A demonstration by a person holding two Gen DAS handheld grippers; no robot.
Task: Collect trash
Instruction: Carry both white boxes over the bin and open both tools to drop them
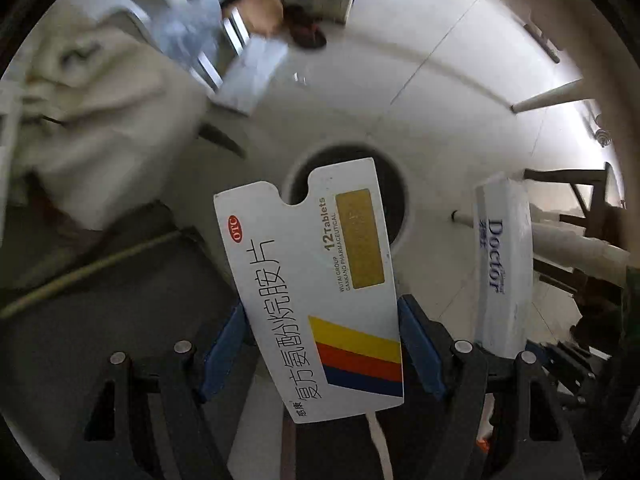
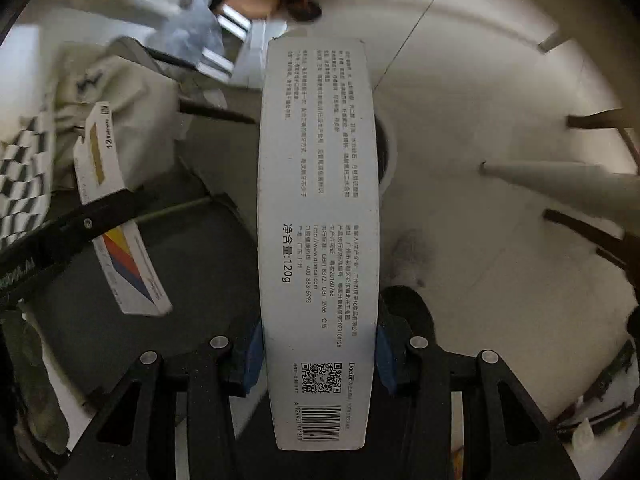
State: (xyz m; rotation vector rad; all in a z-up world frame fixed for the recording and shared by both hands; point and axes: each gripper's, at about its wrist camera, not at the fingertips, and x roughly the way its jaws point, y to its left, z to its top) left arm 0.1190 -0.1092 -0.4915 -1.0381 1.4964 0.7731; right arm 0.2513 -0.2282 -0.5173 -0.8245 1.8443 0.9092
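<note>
My left gripper [image 1: 320, 312] is shut on a white medicine box [image 1: 316, 292] with yellow, red and blue stripes, held above the floor. A round white trash bin with a dark opening [image 1: 394, 196] stands on the floor right behind the box. My right gripper [image 2: 318, 332] is shut on a long white toothpaste box [image 2: 318, 208] with printed text and a barcode. The bin's rim [image 2: 390, 152] peeks out behind it. The toothpaste box also shows at the right in the left wrist view [image 1: 504, 268]. The medicine box shows at the left in the right wrist view [image 2: 116, 216].
A dark grey seat or cushion [image 1: 120, 300] lies lower left, with a cream cloth bag [image 1: 108, 120] behind it. Pale tiled floor [image 1: 420, 80] surrounds the bin. Furniture legs [image 2: 560, 176] stand at the right. A person and blurred clutter [image 1: 256, 12] are at the far top.
</note>
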